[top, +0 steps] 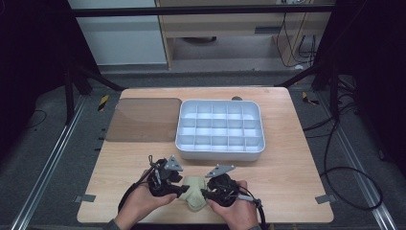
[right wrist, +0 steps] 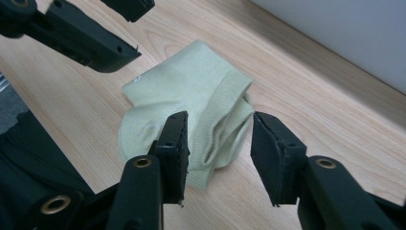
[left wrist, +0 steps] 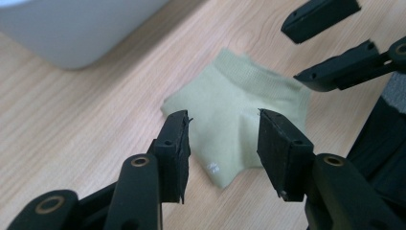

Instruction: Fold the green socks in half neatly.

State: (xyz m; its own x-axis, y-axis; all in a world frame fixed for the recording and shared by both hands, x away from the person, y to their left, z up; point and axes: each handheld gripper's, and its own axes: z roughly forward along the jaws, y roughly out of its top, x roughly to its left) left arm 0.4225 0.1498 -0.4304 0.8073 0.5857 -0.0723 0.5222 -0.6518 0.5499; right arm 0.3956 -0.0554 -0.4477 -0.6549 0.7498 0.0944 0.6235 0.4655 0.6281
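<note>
sock [top: 194, 190] laid folded on desk [top: 287, 177] | left hand-held gripper [top: 184, 190] parted, nothing held | right hand-held gripper [top: 203, 193] parted, nothing held

The small folded cloth sock [left wrist: 239, 110] is pale green. The plastic compartment tray [top: 219, 148] is white, and the wooden table [top: 287, 177] is light brown.

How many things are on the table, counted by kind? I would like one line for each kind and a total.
Pale green sock: 1
White compartment tray: 1
Brown translucent lid: 1
Handheld grippers, left gripper and right gripper: 2
Total: 5
</note>
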